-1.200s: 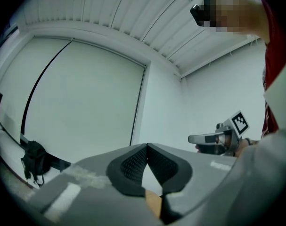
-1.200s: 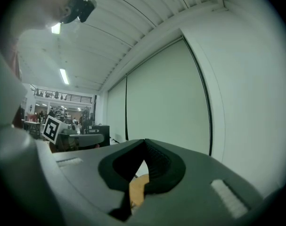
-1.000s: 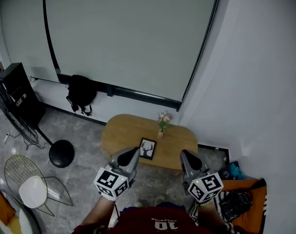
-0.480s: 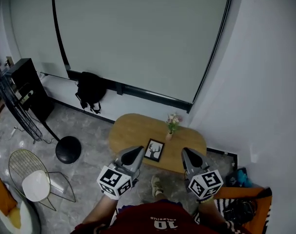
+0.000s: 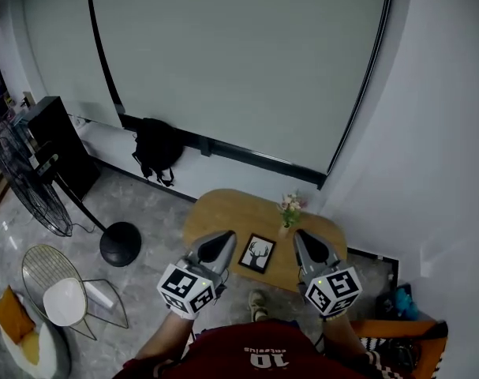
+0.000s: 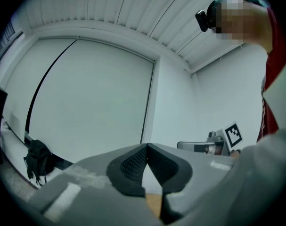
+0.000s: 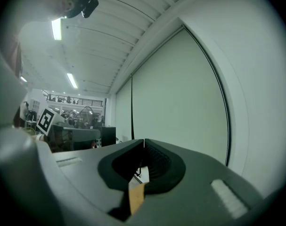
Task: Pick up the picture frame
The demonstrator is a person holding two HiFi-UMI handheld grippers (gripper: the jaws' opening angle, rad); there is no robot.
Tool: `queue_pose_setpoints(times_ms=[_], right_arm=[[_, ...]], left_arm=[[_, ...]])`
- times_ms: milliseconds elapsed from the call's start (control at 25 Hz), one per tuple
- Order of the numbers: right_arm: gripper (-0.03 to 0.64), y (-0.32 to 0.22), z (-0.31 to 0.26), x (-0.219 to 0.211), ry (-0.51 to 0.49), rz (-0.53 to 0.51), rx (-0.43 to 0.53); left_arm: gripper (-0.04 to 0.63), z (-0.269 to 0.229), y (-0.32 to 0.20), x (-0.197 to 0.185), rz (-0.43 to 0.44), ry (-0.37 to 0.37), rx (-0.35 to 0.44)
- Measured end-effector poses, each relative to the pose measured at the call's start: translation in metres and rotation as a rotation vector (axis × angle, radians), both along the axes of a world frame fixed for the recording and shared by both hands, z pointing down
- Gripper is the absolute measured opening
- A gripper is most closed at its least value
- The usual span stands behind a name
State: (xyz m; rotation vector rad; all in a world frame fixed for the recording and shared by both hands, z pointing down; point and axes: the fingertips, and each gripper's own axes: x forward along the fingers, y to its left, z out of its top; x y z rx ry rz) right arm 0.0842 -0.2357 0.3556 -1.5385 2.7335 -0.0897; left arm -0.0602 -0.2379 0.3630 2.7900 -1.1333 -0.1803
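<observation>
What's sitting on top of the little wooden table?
A black picture frame with a deer in it, and a small vase of flowers. The left gripper and right gripper hide parts of the near edge of the table.

Left gripper (image 5: 227,238), right gripper (image 5: 301,238): level, closed, empty.

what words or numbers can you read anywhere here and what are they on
"10": on the red shirt, upside down in the head view.
Small lettering next to that number: too blurred to read.
Marker cubes: square patterns only, no words.
Frame: a deer picture, no text.
</observation>
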Motion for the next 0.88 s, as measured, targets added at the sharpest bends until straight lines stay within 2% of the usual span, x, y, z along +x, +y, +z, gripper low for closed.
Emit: queue_pose_setpoints(times_ms=[160,400,440,640,880], right_arm=[[0.012,-0.03,-0.006,0.003,0.014,-0.02,0.035],[0.111,-0.065,-0.004,0.009,0.025,-0.043,0.045],[0.132,-0.071,-0.001,0.013,0.017,-0.031,0.037],[0.146,-0.089,0.02,0.028,-0.017,0.051,-0.011],[0.153,-0.114,0.058,0.038,0.0,0.127,-0.065]], left_arm=[[0.003,-0.002,-0.03,0.007,-0.017,0.003,0.011],[0.003,0.002,-0.065,0.022,-0.023,0.004,0.002],[0.003,0.003,-0.069,0.025,-0.021,0.001,-0.001],[0.004,0.016,-0.078,0.028,-0.016,-0.027,-0.033],[0.003,0.031,-0.09,0.023,-0.028,-0.058,-0.059]])
